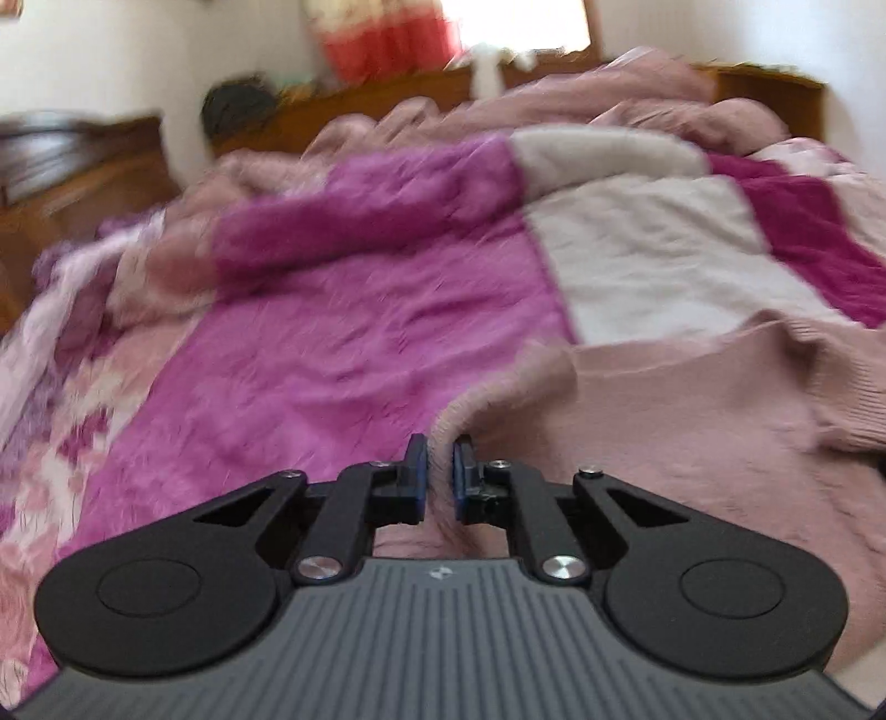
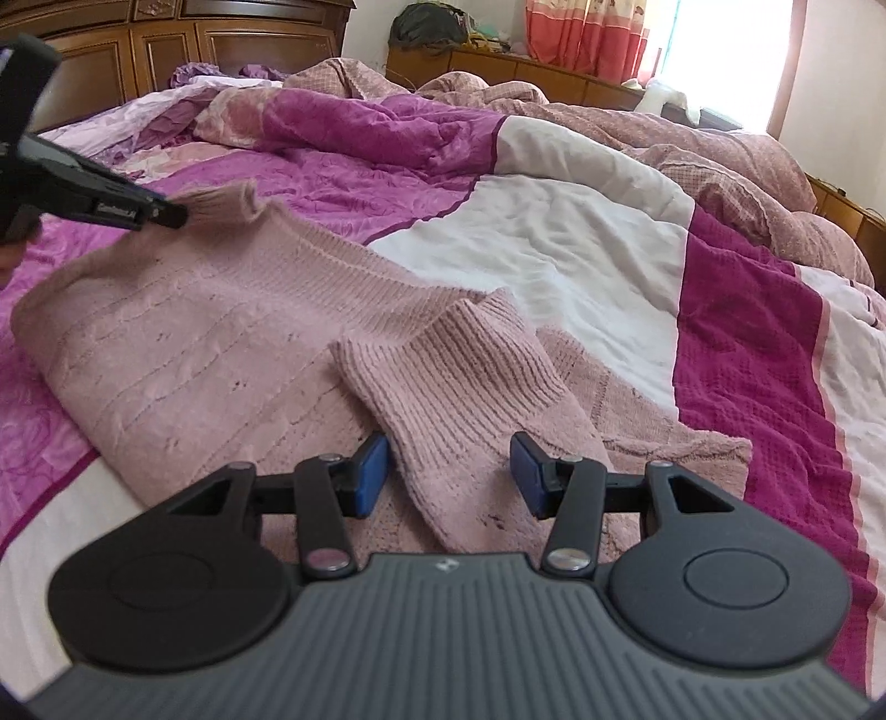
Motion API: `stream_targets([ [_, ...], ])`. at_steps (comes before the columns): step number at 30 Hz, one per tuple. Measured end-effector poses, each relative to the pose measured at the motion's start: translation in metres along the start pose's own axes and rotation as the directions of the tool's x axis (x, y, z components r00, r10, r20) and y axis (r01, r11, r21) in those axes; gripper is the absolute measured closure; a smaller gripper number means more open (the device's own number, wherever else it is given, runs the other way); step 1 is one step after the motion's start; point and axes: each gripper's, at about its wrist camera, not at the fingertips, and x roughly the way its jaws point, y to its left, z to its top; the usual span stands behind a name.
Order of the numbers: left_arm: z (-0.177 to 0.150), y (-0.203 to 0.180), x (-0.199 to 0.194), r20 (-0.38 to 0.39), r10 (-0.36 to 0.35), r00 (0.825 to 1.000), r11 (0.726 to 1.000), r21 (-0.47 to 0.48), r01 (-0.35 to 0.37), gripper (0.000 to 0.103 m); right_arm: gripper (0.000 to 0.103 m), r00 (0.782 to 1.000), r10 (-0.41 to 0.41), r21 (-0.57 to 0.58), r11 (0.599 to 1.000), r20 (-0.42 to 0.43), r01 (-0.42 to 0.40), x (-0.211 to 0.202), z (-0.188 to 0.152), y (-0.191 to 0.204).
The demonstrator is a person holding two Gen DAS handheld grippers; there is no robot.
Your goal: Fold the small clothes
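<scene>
A pink knitted sweater (image 2: 183,354) lies on the bed. One ribbed sleeve (image 2: 459,382) is folded over its body. My left gripper (image 1: 440,479) is shut on the sweater's ribbed hem corner (image 1: 448,426) and lifts it; the same gripper (image 2: 166,213) shows in the right wrist view at the far left, pinching that corner. My right gripper (image 2: 451,476) is open, its blue pads either side of the folded sleeve, just above the sweater.
The bed is covered by a magenta, white and pink quilt (image 2: 581,238) with a rumpled pink duvet (image 2: 720,149) behind. A wooden headboard (image 2: 166,44) and a low wooden cabinet (image 2: 554,72) stand at the back.
</scene>
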Motion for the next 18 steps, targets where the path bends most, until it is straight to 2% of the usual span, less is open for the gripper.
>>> stream_targets([
  [3,-0.002,0.010,0.009,-0.045,0.011,0.999,1.000,-0.005,-0.011,0.092,0.053,1.000,-0.001,-0.002,1.000,0.002,0.001,0.002,0.001,0.001],
  [8,-0.010,0.014,-0.008,-0.037,-0.031,0.999,0.998,-0.057,0.029,0.086,0.054,1.000,0.007,-0.001,1.000,0.005,-0.007,0.007,0.003,0.002],
  [9,-0.012,0.012,-0.013,-0.029,-0.042,0.999,0.997,-0.062,0.040,0.084,0.057,1.000,0.009,-0.004,1.000,0.006,-0.009,0.008,0.003,0.002],
  [10,-0.013,0.010,-0.021,-0.017,-0.056,0.998,0.996,-0.063,0.055,0.083,0.077,1.000,0.011,-0.006,1.000,0.010,-0.011,0.009,0.004,0.003],
  [11,-0.016,0.005,-0.030,-0.008,-0.074,0.997,0.996,-0.060,0.073,0.082,0.093,1.000,0.013,-0.005,1.000,0.009,-0.013,0.009,0.004,0.002],
  [14,-0.023,-0.006,-0.048,0.004,-0.121,0.993,0.992,-0.048,0.121,0.079,0.093,0.999,-0.002,0.071,0.998,0.049,-0.002,-0.001,0.009,-0.011],
  [18,-0.034,-0.014,-0.051,-0.009,-0.140,0.990,0.989,-0.042,0.140,0.072,0.093,0.992,-0.090,0.245,0.967,0.091,0.065,-0.014,0.017,-0.054],
])
